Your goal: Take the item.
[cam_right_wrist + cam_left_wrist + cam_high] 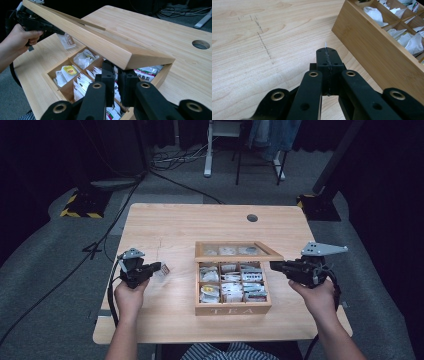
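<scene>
Table (175,225): pale wood, matt, visible grain, faint pencil marks. Tea box (232,309): light wooden walls and dividers, smooth satin finish; lid (100,42) framed in the same wood. Tea bag sachets (82,58): white paper, some glossy. Left gripper (328,53) and right gripper (117,75): matt black plastic, brass-coloured rivets.

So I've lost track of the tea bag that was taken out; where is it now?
The tea bag is pinched in the left tongs, just above the table left of the wooden tea box in the high view.
</scene>
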`<state>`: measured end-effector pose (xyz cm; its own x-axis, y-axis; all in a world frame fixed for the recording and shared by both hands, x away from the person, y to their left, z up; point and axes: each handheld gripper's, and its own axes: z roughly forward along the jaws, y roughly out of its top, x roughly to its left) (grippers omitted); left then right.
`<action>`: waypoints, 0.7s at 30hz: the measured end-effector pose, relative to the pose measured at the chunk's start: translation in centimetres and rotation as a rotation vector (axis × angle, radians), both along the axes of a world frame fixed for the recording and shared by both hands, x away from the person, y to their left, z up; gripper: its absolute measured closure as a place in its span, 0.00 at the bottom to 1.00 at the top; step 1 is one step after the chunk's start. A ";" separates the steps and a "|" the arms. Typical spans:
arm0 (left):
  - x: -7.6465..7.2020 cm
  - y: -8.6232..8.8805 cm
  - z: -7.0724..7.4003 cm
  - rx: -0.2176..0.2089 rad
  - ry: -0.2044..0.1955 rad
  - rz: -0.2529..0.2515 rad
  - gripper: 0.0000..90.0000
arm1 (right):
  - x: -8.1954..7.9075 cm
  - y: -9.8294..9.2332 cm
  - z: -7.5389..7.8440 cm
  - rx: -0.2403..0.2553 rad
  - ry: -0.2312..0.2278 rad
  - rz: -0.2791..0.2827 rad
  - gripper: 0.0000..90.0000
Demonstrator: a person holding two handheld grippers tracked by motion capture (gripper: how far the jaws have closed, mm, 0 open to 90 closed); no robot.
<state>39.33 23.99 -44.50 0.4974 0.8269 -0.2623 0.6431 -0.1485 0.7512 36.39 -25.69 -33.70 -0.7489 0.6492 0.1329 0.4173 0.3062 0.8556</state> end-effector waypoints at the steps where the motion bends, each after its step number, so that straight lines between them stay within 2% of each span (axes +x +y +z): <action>1: 0.1 0.0 -0.2 -0.003 0.003 0.003 1.00 | 0.0 0.0 0.0 0.000 0.000 0.000 0.93; 8: 0.2 0.1 -0.5 0.010 0.016 0.013 1.00 | 0.0 0.0 0.0 0.001 0.001 0.000 0.93; 18: 0.4 0.7 -1.2 0.003 0.026 0.046 1.00 | 0.0 -0.1 0.0 0.004 0.002 0.002 0.93; 21: 0.4 0.7 -1.3 0.022 0.025 0.066 0.98 | 0.0 -0.1 0.0 0.004 0.002 0.001 0.93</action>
